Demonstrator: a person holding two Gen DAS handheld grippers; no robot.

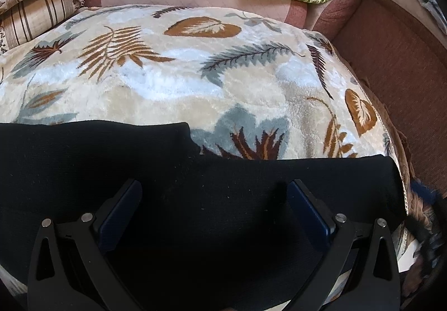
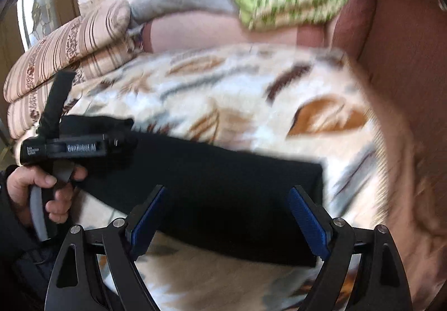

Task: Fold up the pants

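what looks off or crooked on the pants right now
The black pants lie as a flat band on the leaf-print blanket, but the far edge is uneven: the left part sits higher than the right, making a step. No damage or spills visible.

Sofa [image 1: 391, 59] carries leaf-print blanket [image 1: 178, 81]; folded black pants [image 1: 195, 199] lie flat on blanket.
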